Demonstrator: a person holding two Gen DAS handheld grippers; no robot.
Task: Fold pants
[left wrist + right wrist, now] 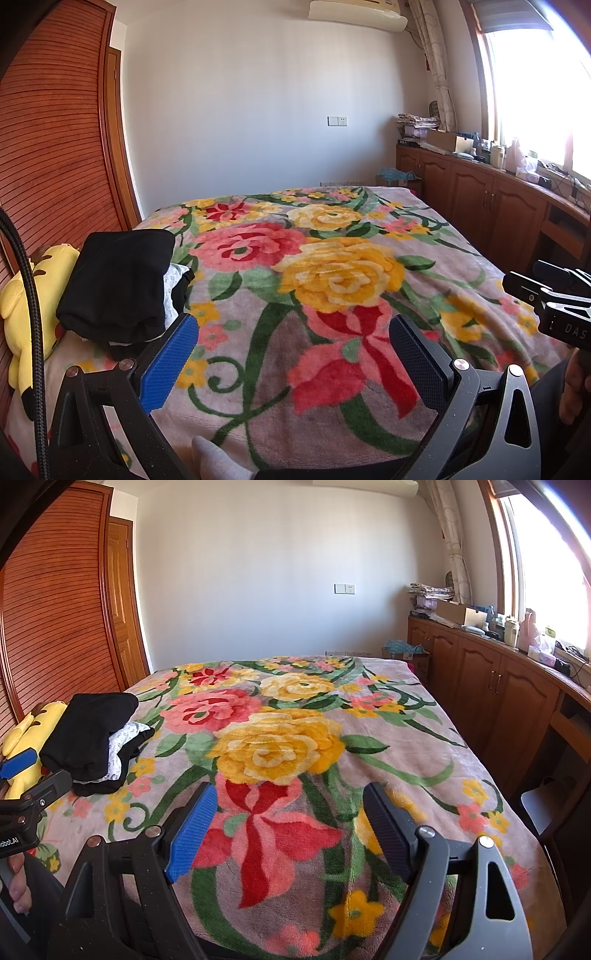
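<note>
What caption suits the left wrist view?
Open left gripper hovers over floral blanket; folded dark clothes stacked at left.

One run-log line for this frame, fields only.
left tongs: open, empty | right tongs: open, empty | folded dark clothes pile: on floral blanket, beside yellow plush | nothing gripped

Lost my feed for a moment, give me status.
Left gripper open, empty. Right gripper open, empty. Black folded clothes stacked beside yellow plush. Blanket ahead unobstructed.
</note>
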